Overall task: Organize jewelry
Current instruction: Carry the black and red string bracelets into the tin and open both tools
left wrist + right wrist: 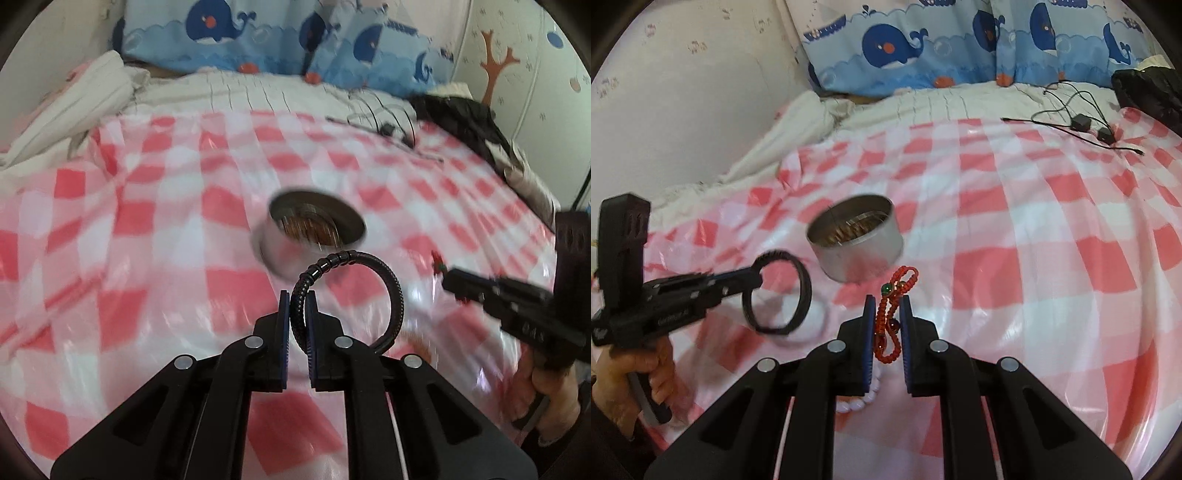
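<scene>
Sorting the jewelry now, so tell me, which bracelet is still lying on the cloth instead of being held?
The white beaded bracelet, lying on the checked cloth; the black braided bracelet and red corded bracelet are both held.

Tin [855, 236] on the checked cloth [1015, 240], pillows [960, 44] behind, cables [1082, 122] far right.

Left black two-finger gripper [297, 306] and right black two-finger gripper [889, 310], each angled downward on a pistol-style handle in a person's hand [631, 373], with blue-padded jaws nearly closed, each clamping a bracelet.
</scene>
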Demonstrator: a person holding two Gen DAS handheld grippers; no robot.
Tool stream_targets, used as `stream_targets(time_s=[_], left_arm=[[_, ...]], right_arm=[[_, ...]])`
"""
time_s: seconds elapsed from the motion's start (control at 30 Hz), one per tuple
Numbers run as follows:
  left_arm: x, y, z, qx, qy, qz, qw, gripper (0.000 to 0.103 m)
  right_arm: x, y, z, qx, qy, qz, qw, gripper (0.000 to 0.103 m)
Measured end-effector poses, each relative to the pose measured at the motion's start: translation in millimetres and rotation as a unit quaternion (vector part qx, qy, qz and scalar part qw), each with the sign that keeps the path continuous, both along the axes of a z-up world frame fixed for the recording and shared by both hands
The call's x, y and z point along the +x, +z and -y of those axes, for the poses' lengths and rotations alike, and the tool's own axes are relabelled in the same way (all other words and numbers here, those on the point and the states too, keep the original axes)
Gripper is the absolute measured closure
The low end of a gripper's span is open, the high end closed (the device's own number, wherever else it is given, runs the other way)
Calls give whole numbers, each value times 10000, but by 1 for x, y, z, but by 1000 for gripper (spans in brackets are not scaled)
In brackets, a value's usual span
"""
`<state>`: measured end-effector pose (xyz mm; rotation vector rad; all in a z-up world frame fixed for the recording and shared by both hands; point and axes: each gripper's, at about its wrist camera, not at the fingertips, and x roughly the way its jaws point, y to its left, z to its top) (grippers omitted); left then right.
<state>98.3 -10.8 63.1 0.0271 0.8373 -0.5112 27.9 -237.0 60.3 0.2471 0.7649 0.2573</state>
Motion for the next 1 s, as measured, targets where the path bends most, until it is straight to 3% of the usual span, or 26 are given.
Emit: stream_targets(time_s=[0.2, 0.47, 0.6, 0.77, 0.83, 0.87, 0.9, 1.0], left_arm=[[38, 11, 17, 91, 21, 95, 9999, 96], [88, -5, 57, 334, -75, -88, 9994, 95], [101, -15, 53, 422, 56, -159, 9990, 94], [92, -14, 42, 317, -119, -245, 9991, 93], [81, -9, 34, 423, -42, -116, 9990, 74], [76, -7, 29, 400, -8, -77, 9992, 67], [69, -4, 23, 369, 27, -50, 9993, 67], [46, -1, 10, 364, 20, -12, 9993, 66]], right_arm=[[22, 18, 0, -36, 115, 209, 9997, 90], [61, 31, -13, -253, 386, 367, 9983, 90], [85, 30, -33, -376, 612, 360, 9968, 89], [106, 10, -57, -571, 824, 76, 9949, 89], [114, -2, -63, -779, 847, -173, 9932, 86], [114, -5, -61, -807, 802, -208, 9933, 76], [110, -3, -55, -750, 705, -161, 9946, 67], [92, 7, -39, -628, 536, -40, 9966, 66]])
